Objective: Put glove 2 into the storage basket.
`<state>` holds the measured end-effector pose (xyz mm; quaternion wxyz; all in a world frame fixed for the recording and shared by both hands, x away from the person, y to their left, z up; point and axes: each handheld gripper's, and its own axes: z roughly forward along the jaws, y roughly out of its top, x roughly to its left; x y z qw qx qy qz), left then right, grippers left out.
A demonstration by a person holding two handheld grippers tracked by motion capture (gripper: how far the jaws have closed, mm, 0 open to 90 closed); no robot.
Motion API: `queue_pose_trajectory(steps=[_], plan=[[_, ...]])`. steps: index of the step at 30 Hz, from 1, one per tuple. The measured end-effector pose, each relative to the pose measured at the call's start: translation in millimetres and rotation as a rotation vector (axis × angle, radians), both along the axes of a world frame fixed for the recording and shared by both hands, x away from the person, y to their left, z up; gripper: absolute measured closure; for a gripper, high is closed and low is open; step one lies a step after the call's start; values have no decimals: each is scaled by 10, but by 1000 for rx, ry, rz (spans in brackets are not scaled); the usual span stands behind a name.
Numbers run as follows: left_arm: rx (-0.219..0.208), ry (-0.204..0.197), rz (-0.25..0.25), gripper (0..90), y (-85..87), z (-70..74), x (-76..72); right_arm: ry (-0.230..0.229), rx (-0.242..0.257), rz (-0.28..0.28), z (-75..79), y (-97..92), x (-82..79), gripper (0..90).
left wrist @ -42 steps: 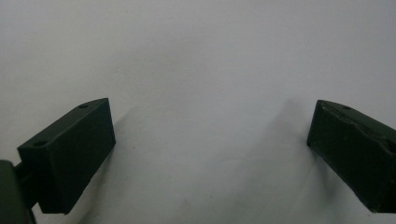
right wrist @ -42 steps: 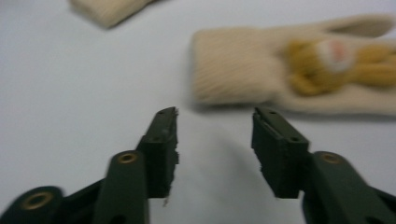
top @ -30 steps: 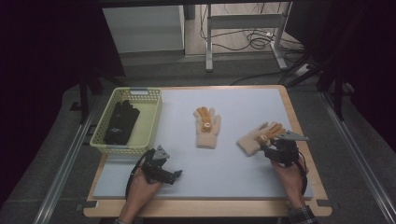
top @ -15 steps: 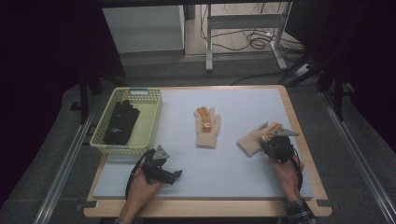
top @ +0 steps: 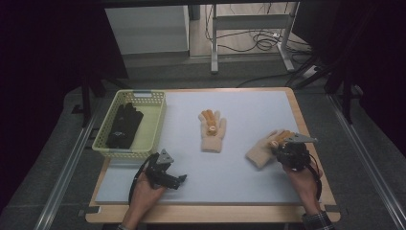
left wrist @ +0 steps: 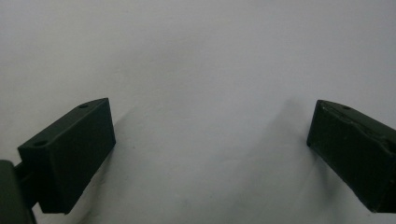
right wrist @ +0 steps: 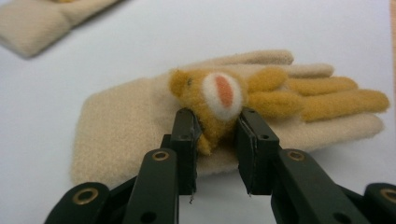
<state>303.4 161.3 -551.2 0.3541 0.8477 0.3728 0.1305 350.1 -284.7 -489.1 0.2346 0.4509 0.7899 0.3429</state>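
A cream knit glove [top: 261,152] with orange fingers lies at the right of the pale blue table. My right gripper [top: 280,149] is shut on the raised bear-face patch [right wrist: 212,93] on the glove [right wrist: 121,126]. The two black pads [right wrist: 186,135] press the patch from both sides. These jaws have just been closing on it, as my right gripper [right wrist: 217,133] shows up close. A matching glove [top: 213,130] lies flat at the table's middle. My left gripper [top: 179,179] rests near the front left, open over bare table, with nothing between the jaws of my left gripper [left wrist: 210,149].
A pale yellow basket [top: 140,96] stands at the left edge and holds black gloves [top: 125,125]. The second cream glove [right wrist: 42,21] shows at the top left of the right gripper view. Table legs and cables lie beyond the far edge.
The right gripper's jaws have closed onto the bear patch of the right glove. The left hand and its gripper have stayed where they were.
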Motion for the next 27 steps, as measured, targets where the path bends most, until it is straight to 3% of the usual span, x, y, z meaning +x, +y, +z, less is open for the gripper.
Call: queue_pose_trajectory(steps=[10, 17, 19, 23, 25, 27], plan=[[1, -1, 0, 11, 0, 0, 0, -9, 30, 56, -72, 102, -7, 597], [0, 0, 0, 11, 0, 0, 0, -20, 33, -17, -18, -71, -30, 717], [0, -1, 0, 11, 0, 0, 0, -4, 39, -29, -62, -121, -20, 707], [0, -1, 0, 11, 0, 0, 0, 27, 39, -36, -208, -132, 17, 591], [0, -1, 0, 11, 0, 0, 0, 35, 25, -39, -278, -110, 36, 603], [1, -2, 0, 11, 1, 0, 0, 25, 20, -46, -343, -95, 40, 699]])
